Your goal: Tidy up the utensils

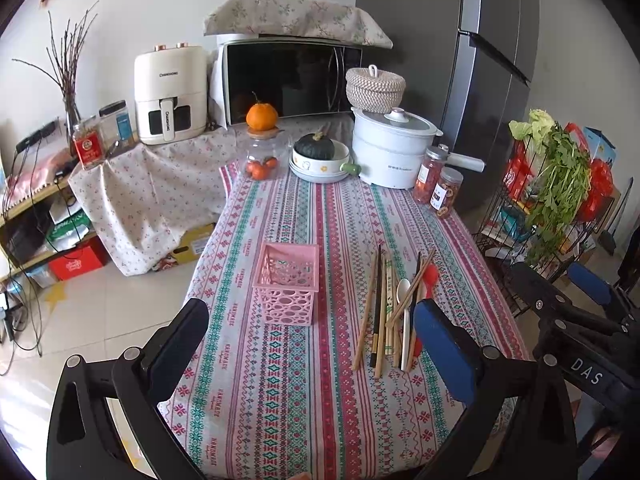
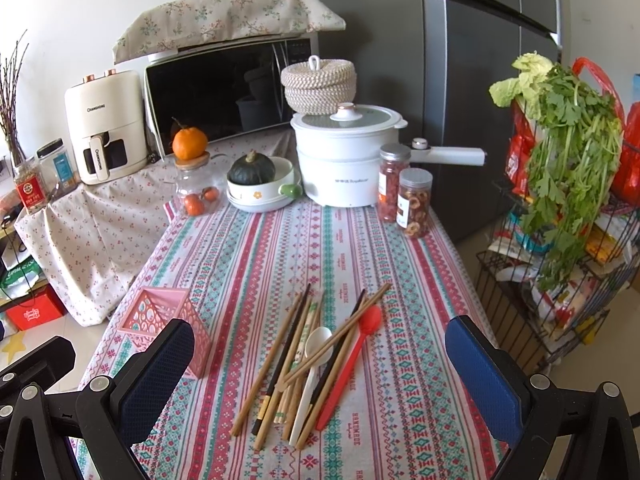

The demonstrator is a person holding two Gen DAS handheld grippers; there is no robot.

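Note:
A pile of utensils lies on the striped tablecloth: several wooden and dark chopsticks (image 2: 280, 364), a white spoon (image 2: 312, 364) and a red spoon (image 2: 352, 356). The chopsticks also show in the left wrist view (image 1: 380, 312). An empty pink perforated basket (image 1: 286, 286) stands upright left of the pile; it also shows in the right wrist view (image 2: 168, 316). My left gripper (image 1: 312, 344) is open and empty, hovering near the table's front edge before the basket and the pile. My right gripper (image 2: 320, 376) is open and empty, hovering over the utensil pile.
At the table's far end stand a white electric pot (image 2: 340, 160), two snack jars (image 2: 404, 200), a bowl with a green squash (image 2: 260, 180) and a glass jar with oranges (image 2: 196, 192). A wire rack with greens (image 2: 560, 220) stands right of the table.

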